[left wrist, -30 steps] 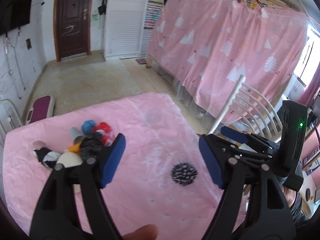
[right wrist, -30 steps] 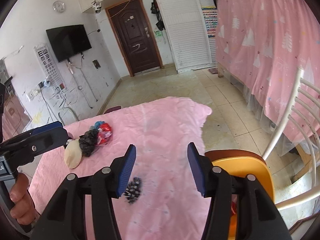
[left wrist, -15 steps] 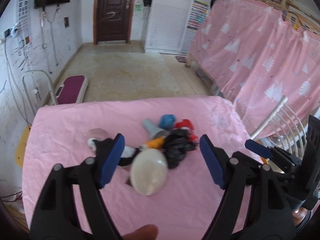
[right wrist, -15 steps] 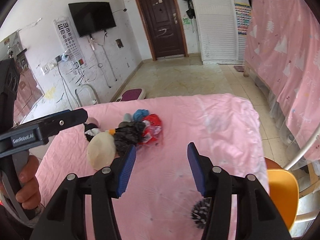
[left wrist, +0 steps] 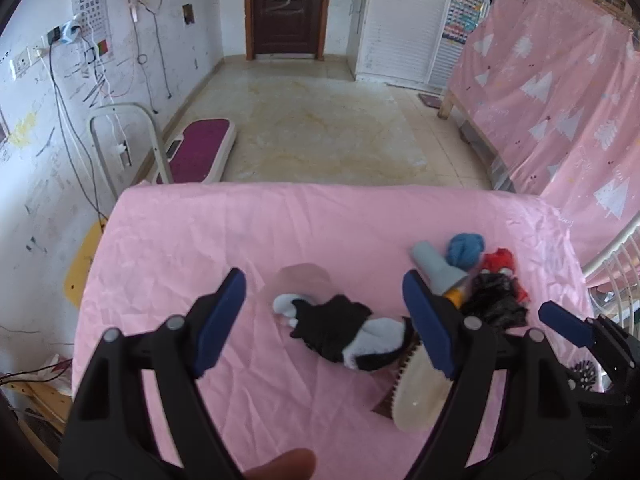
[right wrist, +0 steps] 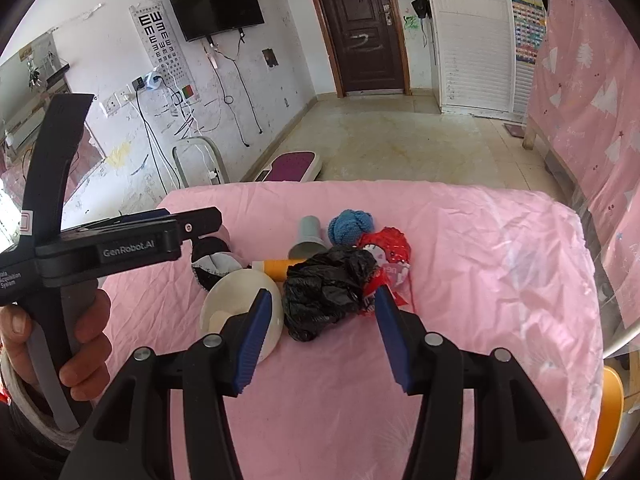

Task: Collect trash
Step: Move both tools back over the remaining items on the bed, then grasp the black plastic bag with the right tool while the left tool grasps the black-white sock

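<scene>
A counter (left wrist: 248, 240) draped in a creased pink cloth fills the lower half of both views. On it, towards its right side in the left wrist view, lies a loose heap of trash: a black-and-white sock (left wrist: 340, 332), a crumpled black plastic bag (right wrist: 328, 292), a red foil wrapper (right wrist: 390, 248), a blue knitted ball (right wrist: 351, 222), a grey tube (right wrist: 310, 236), an orange-and-white cylinder (right wrist: 280, 267) and a pale oval brush (right wrist: 240, 300) with dark bristles. The pieces touch or overlap one another.

The left tool (left wrist: 324, 320) hangs above the sock with its jaws wide apart, having just been opening, and nothing is pressed between the pads. The right tool (right wrist: 320, 336) hovers near the black bag, jaws apart and gripping nothing. A hand (right wrist: 60, 344) holds the left tool's handle.

Beyond the counter lies a worn tiled floor (left wrist: 320, 120) leading to a dark brown door (left wrist: 286, 4). A television (right wrist: 214, 2) and an eye chart (right wrist: 160, 48) hang on the scuffed white wall, a maroon scale (left wrist: 200, 148) lies on the floor, and a pink curtain with white trees (left wrist: 560, 92) covers a bed frame on the right.
</scene>
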Motion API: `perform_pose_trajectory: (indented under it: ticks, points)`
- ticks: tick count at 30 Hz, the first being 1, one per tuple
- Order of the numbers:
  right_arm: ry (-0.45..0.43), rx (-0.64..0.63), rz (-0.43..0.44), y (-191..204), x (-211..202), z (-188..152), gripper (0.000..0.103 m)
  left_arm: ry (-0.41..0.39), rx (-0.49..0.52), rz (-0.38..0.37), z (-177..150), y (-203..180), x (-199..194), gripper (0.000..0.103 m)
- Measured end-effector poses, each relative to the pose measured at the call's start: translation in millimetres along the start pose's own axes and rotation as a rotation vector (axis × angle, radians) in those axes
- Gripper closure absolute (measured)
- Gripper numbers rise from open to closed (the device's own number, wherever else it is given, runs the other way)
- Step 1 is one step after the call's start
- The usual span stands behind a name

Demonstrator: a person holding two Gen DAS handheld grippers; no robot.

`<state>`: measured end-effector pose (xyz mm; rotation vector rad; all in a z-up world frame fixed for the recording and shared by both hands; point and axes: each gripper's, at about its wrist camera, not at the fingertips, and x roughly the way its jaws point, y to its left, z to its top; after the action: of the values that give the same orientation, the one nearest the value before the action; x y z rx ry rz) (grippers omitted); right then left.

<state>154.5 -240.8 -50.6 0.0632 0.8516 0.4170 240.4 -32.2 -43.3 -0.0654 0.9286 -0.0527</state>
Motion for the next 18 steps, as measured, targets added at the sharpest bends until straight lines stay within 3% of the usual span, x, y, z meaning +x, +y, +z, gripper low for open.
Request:
perform_pose_trajectory:
  ticks: [5,12,18]
  points:
    - [0.024,-0.012,0.002,8,18,4,0.059,0.038,-0.016,0.030,-1,8,16,0.026]
    - [0.055,-0.017,-0.032,11,37,3,0.059,0.097,-0.030,-0.001,-2,12,34,0.026]
    - [0.068,0.006,-0.029,5,45,-1,0.063,0.107,-0.031,-0.021,-4,11,37,0.044]
